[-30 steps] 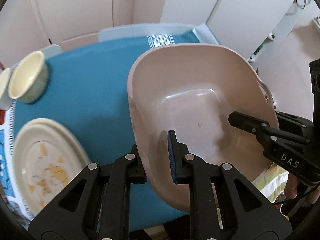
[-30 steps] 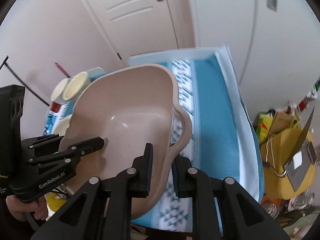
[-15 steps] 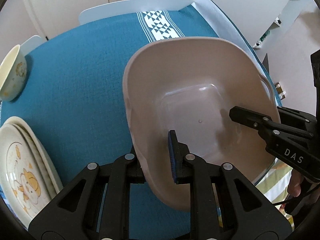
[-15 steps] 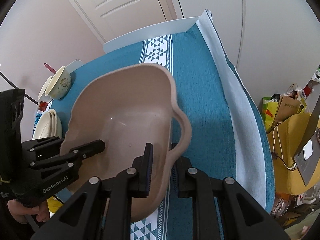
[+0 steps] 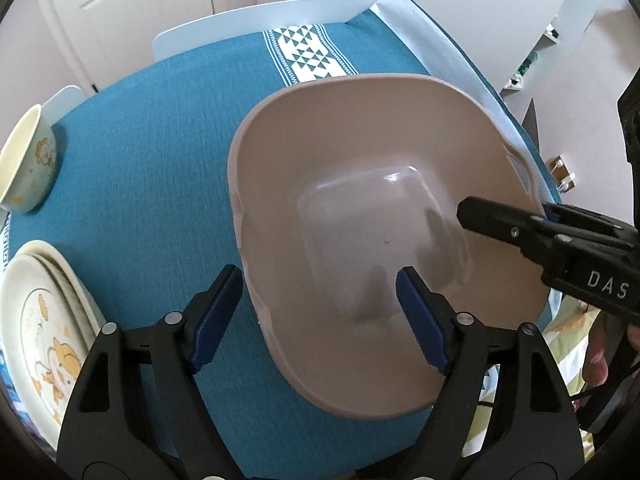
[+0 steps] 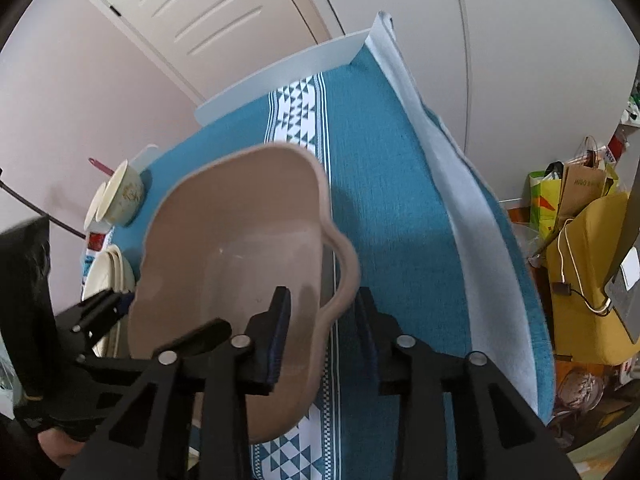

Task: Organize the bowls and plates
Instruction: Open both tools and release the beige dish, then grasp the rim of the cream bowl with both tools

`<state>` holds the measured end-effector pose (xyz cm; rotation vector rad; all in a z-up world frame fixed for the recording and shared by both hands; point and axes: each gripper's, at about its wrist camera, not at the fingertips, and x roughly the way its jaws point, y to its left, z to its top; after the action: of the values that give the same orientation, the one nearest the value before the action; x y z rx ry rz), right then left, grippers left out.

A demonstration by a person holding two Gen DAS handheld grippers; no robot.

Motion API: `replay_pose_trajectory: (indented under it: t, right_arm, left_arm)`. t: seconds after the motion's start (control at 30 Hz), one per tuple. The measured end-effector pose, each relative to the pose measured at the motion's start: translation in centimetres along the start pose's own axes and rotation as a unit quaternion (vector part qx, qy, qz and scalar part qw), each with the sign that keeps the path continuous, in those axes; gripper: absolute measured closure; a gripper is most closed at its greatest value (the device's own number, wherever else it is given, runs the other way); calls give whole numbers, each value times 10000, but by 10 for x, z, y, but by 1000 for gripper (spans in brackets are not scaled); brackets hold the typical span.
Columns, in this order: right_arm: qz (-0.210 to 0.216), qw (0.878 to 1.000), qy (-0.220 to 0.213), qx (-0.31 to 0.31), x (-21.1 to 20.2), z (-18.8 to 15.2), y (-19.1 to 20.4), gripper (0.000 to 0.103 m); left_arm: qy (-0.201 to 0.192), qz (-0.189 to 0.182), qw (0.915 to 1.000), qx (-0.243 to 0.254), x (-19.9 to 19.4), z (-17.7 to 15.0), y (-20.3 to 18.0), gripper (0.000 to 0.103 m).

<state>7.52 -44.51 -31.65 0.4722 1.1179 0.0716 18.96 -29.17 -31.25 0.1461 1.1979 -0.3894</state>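
**Basin on the blue cloth, both grippers spread at its rim**

Between the spread fingers of the left gripper sits the near-left wall of the beige basin; the blue pads stand well apart, one outside the wall over the cloth, the other inside over the basin floor, and neither presses on the plastic. From the left wrist camera the basin rests on the teal tablecloth, its floor bare and glossy.

At the opposite side, the right gripper straddles the basin's looped handle, one finger inside the rim and one outside. Its pads are parted too, with a visible gap to the handle on the outer side (the inner pad is very close to the wall, and I cannot tell whether it touches). In the left wrist view that gripper shows as a black arm marked "DAS" reaching over the right rim.

Left of the basin, well apart from it, a stack of cream plates with a yellow cartoon print lies at the table edge. Farther back on the same side stands a cream bowl, upright. A white band of triangles runs across the cloth beyond the basin. Off the table's right side, bags and a yellow seat crowd the floor.
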Motion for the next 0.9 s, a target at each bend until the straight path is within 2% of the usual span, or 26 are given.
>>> replay_pose_trajectory:
  t: [0.1, 0.27, 0.37, 0.47, 0.5, 0.53, 0.57, 0.6, 0.67, 0.73, 0.77, 0.83, 0.9]
  right_arm:
    - [-45, 9999, -98, 53, -8, 0, -1, 57]
    - [-212, 9987, -472, -20, -41, 7, 7, 56]
    - [-290, 9958, -838, -227, -71, 19, 23, 55]
    - [-220, 9906, -1225, -565, -100, 37, 51, 55]
    - [-158, 9886, -1329, -685, -107, 43, 61, 47]
    - [-64, 9863, -1433, -810, -113, 50, 74, 29]
    - [42, 9834, -1549, -940, -119, 58, 88, 17]
    - [126, 9806, -1655, -1043, -122, 64, 100, 0]
    - [371, 9718, -1909, -1337, -125, 77, 133, 0]
    - [531, 9673, -1939, -1547, -122, 87, 157, 0]
    - [587, 9673, -1797, -1694, -116, 95, 174, 0]
    - [618, 9694, -1452, -1883, -101, 107, 203, 0]
    - [545, 9694, -1408, -1934, -87, 118, 230, 0]
  left_arm:
    - [-1, 16, 10000, 19, -8, -3, -2, 25]
    - [-60, 49, 10000, -17, -26, 0, 3, 25]
    - [-172, 71, 9998, -89, -51, 2, 11, 25]
    - [-492, 126, 9984, -240, -90, 5, 25, 25]
    - [-671, 158, 9971, -312, -108, 7, 34, 25]
    - [-822, 179, 9957, -381, -123, 9, 41, 25]
    - [-971, 207, 9939, -475, -138, 12, 50, 22]
    - [-1141, 247, 9914, -594, -153, 13, 61, 15]
    - [-1540, 368, 9833, -900, -183, 15, 87, 0]
    - [-1873, 483, 9737, -1205, -206, 17, 117, 0]
    - [-1955, 504, 9701, -1346, -214, 19, 135, 0]
    - [-1922, 590, 9667, -1585, -219, 23, 167, 0]
    - [-1828, 582, 9627, -1910, -217, 25, 207, 0]
